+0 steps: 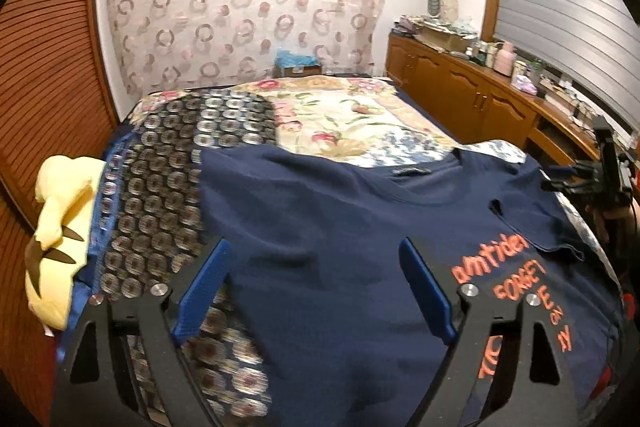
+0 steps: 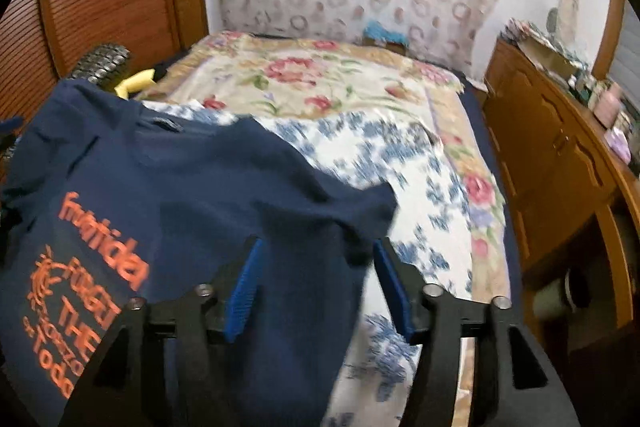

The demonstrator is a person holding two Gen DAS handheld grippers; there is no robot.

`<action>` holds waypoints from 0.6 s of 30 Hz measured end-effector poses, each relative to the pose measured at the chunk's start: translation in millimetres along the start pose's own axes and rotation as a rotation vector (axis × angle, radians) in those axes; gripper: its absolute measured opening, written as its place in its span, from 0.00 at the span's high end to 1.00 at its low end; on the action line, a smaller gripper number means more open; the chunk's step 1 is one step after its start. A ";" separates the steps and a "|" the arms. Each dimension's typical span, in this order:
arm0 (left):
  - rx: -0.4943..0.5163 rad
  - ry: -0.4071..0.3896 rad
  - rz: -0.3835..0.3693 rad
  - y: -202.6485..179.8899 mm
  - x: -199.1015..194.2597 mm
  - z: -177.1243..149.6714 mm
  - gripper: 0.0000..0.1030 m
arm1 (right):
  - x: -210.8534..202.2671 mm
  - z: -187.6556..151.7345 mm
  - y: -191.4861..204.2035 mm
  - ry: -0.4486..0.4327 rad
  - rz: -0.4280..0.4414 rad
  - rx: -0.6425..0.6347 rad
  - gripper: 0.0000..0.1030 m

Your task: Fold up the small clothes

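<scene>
Navy cotton T-shirt (image 1: 320,211) with orange lettering is spread front-up on the bed (image 1: 344,115); being soft and limp, it is best taken at sleeve or hem. Left tongs (image 1: 316,291) and right tongs (image 2: 316,287) are held released, nothing gripped

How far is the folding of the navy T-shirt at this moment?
Done: the navy T-shirt lies front up on the bed, orange print showing; one sleeve looks turned in over the chest. In hand: nothing; the left gripper and the right gripper are both open above the shirt. Left: the other sleeve lies spread out, and the body is unfolded. A yellow garment waits beside it.
</scene>
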State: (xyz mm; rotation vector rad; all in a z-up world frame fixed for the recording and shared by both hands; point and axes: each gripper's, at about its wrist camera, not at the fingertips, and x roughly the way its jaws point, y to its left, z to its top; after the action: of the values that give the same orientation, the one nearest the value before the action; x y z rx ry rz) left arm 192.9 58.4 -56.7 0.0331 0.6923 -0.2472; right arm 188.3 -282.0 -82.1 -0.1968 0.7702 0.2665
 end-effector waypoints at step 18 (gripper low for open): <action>-0.051 0.075 0.030 55.1 36.0 31.1 0.44 | 35.7 8.1 -23.2 0.045 0.002 0.066 0.40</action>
State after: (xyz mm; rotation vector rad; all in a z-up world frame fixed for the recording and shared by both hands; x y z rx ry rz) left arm 252.2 100.7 -58.4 0.0038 0.7721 -0.1998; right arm 225.3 -296.0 -99.8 -0.1406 0.8221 0.2387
